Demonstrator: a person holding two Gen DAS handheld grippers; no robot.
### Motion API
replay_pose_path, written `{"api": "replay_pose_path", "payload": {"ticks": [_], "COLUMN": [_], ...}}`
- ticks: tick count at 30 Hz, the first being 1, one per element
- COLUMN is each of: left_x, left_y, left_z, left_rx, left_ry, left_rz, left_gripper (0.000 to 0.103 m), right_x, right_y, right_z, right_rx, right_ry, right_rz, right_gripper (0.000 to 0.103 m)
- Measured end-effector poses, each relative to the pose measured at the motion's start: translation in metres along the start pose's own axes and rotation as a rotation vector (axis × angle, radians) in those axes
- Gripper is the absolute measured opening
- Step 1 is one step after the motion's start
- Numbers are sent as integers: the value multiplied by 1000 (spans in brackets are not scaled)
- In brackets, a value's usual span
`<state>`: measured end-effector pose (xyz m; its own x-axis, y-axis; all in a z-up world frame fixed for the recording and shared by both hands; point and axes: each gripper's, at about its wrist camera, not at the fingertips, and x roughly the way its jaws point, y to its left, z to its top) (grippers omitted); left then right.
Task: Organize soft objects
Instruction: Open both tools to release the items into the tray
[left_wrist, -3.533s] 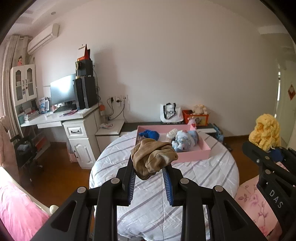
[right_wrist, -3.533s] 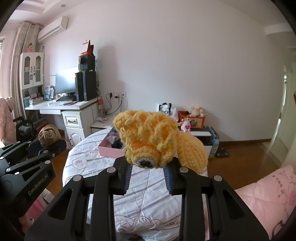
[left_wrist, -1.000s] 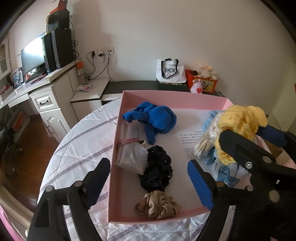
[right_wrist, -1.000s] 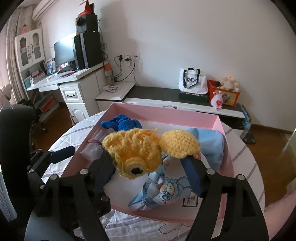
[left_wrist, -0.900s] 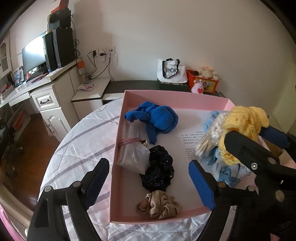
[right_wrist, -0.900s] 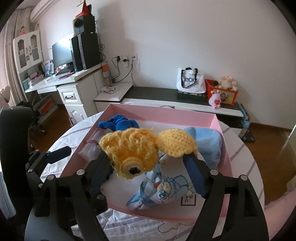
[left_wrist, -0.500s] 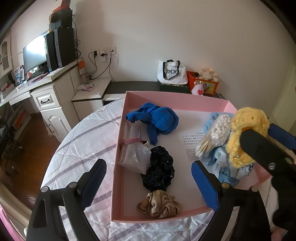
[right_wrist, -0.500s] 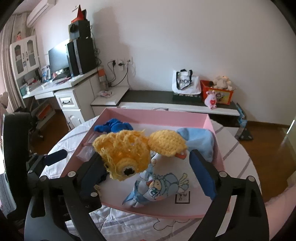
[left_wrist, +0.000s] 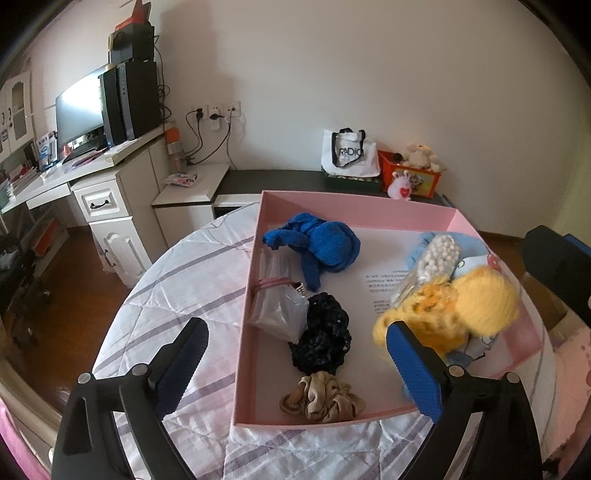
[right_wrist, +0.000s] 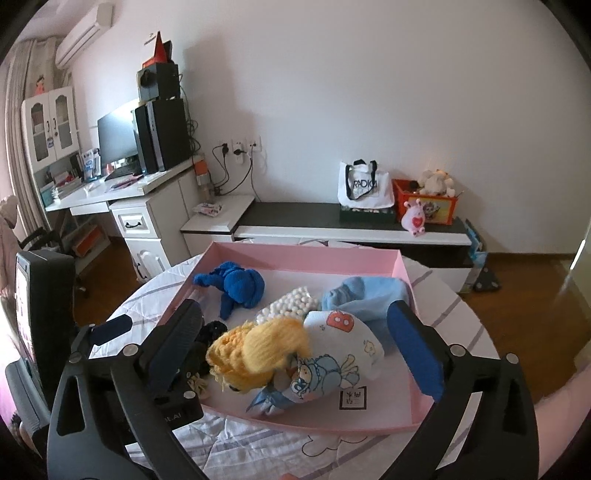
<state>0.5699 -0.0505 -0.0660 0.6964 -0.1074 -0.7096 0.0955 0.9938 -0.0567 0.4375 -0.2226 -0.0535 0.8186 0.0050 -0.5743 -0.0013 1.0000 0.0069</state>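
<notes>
Two grippers' jaws just spread wide, empty, yellow crochet toy (right_wrist: 258, 354) lying in pink tray (right_wrist: 295, 258)

box (left_wrist: 354, 206) on table (left_wrist: 177, 280), knitted toy (right_wrist: 258, 354) inside on printed cloth (right_wrist: 332, 358), scrunchie (left_wrist: 321, 402) at near wall

Yellow crochet toy (right_wrist: 258, 354) lying in pink tray (right_wrist: 295, 254)

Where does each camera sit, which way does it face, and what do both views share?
Left wrist: on the left gripper, angled down at the pink tray; its open fingers frame the view.
Right wrist: on the right gripper, facing the same tray from its other side; its open fingers show, and the left gripper sits at the left edge.
Shared: tray, yellow crochet toy, blue knit toy, the white tote bag.
</notes>
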Motion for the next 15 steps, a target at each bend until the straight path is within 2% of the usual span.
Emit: {"api": "replay_pose_path", "payload": {"ticks": [15], "left_x": [-40], "left_y": [-2], "left_z": [-16], "left_rx": [4], "left_ry": [-4], "left_rz": [6], "left_gripper": [96], "right_x": [-32], "right_y": [-7], "right_z": [-10], "right_rx": [34], "right_ry": [18], "right_rz": [-14], "right_gripper": [100]}}
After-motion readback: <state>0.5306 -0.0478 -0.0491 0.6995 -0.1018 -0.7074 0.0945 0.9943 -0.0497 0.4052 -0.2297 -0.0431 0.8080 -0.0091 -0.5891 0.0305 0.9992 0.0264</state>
